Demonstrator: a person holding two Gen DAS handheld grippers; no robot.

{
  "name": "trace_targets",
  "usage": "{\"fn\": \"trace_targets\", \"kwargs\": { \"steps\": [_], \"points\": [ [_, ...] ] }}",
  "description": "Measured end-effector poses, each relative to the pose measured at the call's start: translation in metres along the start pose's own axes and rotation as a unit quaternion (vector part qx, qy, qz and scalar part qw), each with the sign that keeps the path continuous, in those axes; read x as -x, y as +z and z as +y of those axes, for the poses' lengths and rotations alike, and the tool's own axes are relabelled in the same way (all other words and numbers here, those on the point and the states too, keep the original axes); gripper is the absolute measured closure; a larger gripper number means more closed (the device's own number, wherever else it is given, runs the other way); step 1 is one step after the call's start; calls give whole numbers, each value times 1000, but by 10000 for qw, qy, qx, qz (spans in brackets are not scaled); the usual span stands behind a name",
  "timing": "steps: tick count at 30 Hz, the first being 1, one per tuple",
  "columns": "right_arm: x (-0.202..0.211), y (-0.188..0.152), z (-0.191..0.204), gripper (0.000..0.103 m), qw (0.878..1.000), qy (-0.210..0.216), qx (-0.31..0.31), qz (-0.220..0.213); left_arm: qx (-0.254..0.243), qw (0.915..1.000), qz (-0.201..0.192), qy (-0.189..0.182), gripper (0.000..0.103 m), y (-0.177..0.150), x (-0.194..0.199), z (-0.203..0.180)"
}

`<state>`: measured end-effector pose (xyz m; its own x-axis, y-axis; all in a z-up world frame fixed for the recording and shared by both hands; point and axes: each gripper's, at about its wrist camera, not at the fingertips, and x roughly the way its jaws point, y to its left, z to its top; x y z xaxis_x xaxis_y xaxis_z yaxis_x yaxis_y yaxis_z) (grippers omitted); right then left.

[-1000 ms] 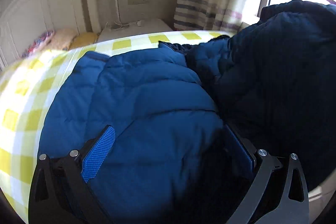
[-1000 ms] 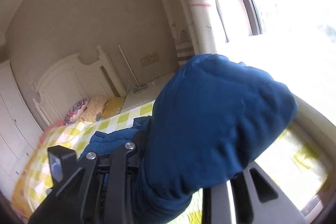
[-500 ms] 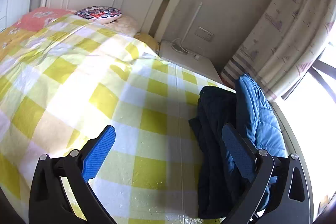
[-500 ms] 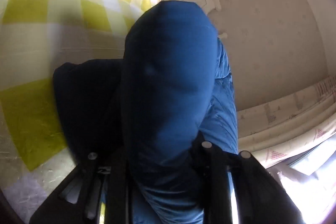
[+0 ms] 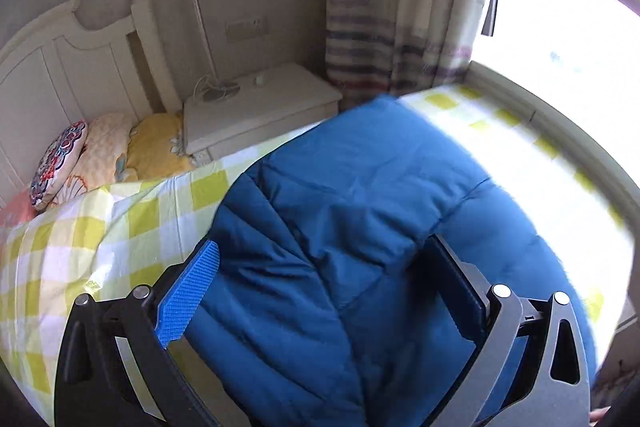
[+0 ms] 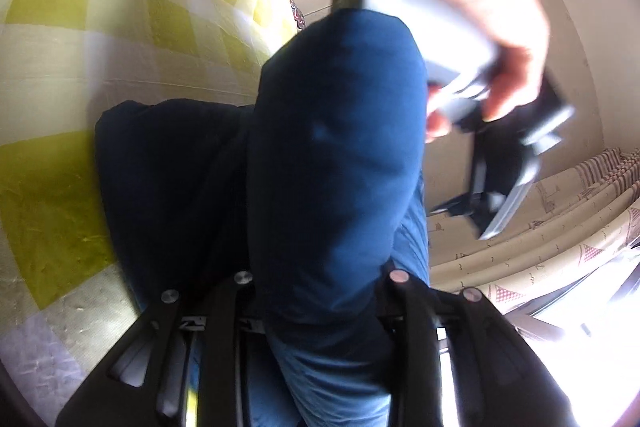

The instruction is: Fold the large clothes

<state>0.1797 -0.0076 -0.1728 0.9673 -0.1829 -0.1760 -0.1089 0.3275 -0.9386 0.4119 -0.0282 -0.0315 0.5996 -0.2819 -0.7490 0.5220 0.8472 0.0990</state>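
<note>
- The bed, spread with a yellow-and-white checked cover, carries everything; its white headboard stands at the far end against the wall.
- The blue puffer jacket lies in a quilted heap on the cover near the window-side edge of the bed. In the right wrist view the jacket bulges upward as a blue fold, with a darker navy part beside it resting on the checked cover.
- A striped, patterned curtain hangs by the bright window beyond the bed's far corner. No lettering on it, or anywhere else, can be read.
- A white nightstand stands just beside the bed's head end, between headboard and curtain, with a coiled cable on top and a wall socket above it.
- Pillows, one floral, one peach, one yellow, are stacked against the headboard.
- The left gripper has its jaws wide apart, straddling the jacket; the blue ribbed pad of one finger is clear of the cloth, the other finger sits against it.
- The right gripper has its jaws clamped on a thick fold of the jacket, the fabric filling the gap between the fingers.
- The person's left hand shows blurred in the right wrist view, wrapped around a gripper handle just beside the raised fold.
</note>
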Motion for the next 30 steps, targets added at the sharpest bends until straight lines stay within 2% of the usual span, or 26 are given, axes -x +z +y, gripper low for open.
{"fn": "trace_targets", "kwargs": {
  "steps": [1,2,3,4,5,6,7,8,9,11,13,14,15,16,17,18,19,20,21,23,24,27,30],
  "points": [
    [10,-3,-4,51,9998,139,19,-154,121,9996,45,-252,4,-9,-15,8],
    [27,-6,-14,41,9975,550,-147,-420,360,9982,-25,-469,4,-14,-19,19],
    [43,-13,-32,25,9909,1008,-537,-709,624,9963,-16,-589,4,-19,-21,29],
    [53,-20,-53,24,9804,1421,-1042,-882,748,9952,-33,-624,4,-25,-20,33],
    [57,-29,-78,24,9619,1927,-1692,-945,762,9951,-78,-620,4,-28,-20,35],
    [54,-39,-99,31,9399,2367,-2264,-964,742,9954,-117,-591,4,-31,-19,34],
    [45,-47,-119,47,9190,2646,-2769,-931,745,9954,-134,-580,4,-32,-19,33],
    [36,-49,-132,54,9075,2688,-3117,-846,733,9956,-133,-561,4,-32,-19,32],
    [22,-52,-143,61,9010,2622,-3378,-733,703,9960,-128,-531,4,-31,-19,30],
    [5,-51,-153,63,8868,2534,-3816,-607,643,9968,-124,-459,4,-30,-18,26],
    [-16,-42,-148,62,8655,2803,-4124,-479,615,9972,-131,-411,4,-29,-17,24],
    [-28,-35,-136,60,8623,3072,-4013,-309,603,9973,-132,-391,4,-30,-16,24],
    [-36,-26,-113,59,8722,3255,-3651,-96,586,9975,-133,-361,4,-29,-15,24],
    [-22,-13,-81,58,9008,2895,-3236,-108,541,9980,-173,-281,4,-29,-12,24],
    [-11,-10,-58,58,9246,2451,-2902,-296,482,9985,-198,-190,4,-30,-10,23],
    [-4,-10,-46,59,9341,2237,-2761,-335,456,9986,-198,-152,4,-31,-8,23],
    [-1,-6,-43,60,9349,2227,-2746,-320,451,9987,-190,-145,4,-32,-8,22],
    [-4,-9,-46,61,9295,2376,-2806,-303,450,9987,-210,-114,4,-33,-7,21],
    [-4,-15,-54,61,9191,2625,-2922,-297,435,9988,-229,-76,4,-33,-7,20],
    [-8,-30,-77,62,8891,3162,-3298,-281,395,9988,-271,37,4,-33,-7,16],
    [-8,-43,-90,61,8743,3287,-3560,-277,362,9988,-303,100,4,-33,-6,14],
    [1,-90,-130,54,8610,2830,-4220,-212,366,9983,-420,178,4,-36,-5,13],
    [6,-135,-150,50,8392,2745,-4695,21,463,9977,-483,104,4,-38,-6,16]
  ]
}}
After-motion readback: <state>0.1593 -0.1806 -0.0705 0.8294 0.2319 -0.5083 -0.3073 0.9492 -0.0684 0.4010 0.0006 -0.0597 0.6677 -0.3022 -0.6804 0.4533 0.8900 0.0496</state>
